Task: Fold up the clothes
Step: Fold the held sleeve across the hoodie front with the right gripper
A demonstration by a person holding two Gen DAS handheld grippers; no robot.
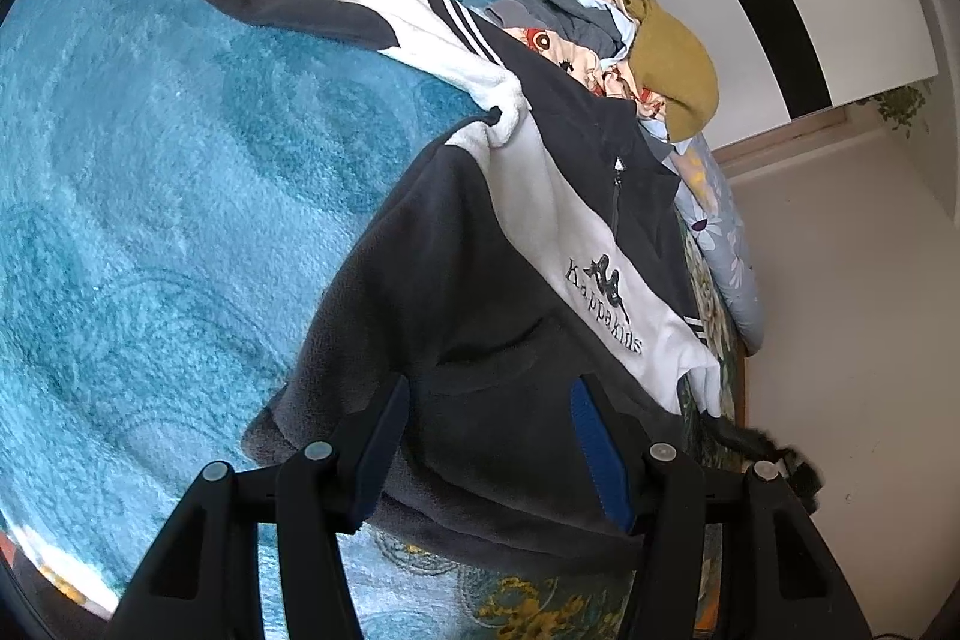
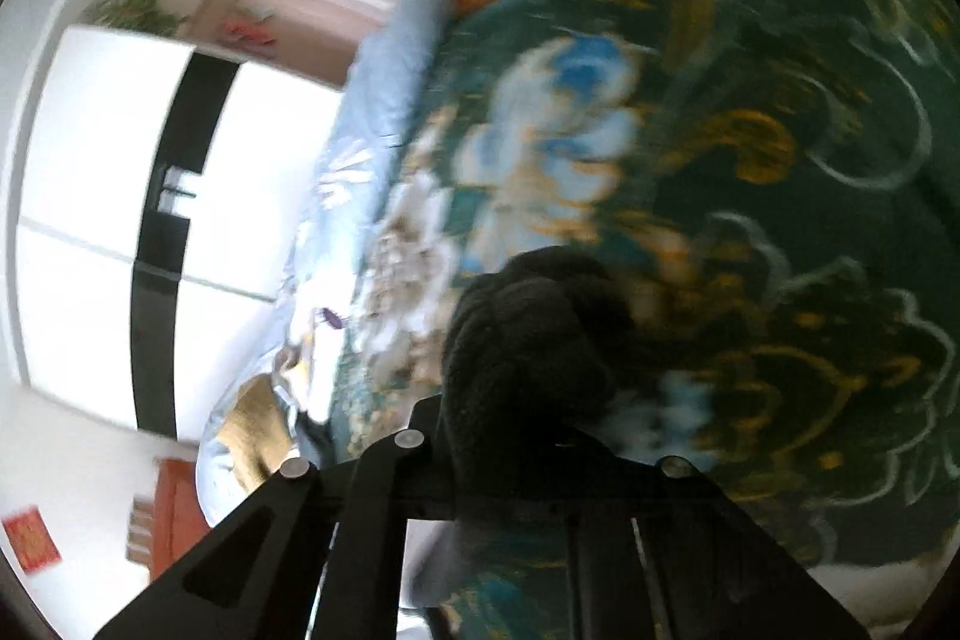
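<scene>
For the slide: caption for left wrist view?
Open left claw over dark grey-and-white fleece jacket on teal plush blanket.

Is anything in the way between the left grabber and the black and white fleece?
No. The open left gripper sits right over the fleece jacket's dark hem, with nothing visible between them. The clothes pile lies farther back.

Right hand-held gripper (image 2: 516, 436) fingertips behind fleece (image 2: 528, 352)

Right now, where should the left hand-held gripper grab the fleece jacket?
Take the dark hem lying between the open left hand-held gripper, coming straight in from the near edge: it lies flat there, one loose edge.
</scene>
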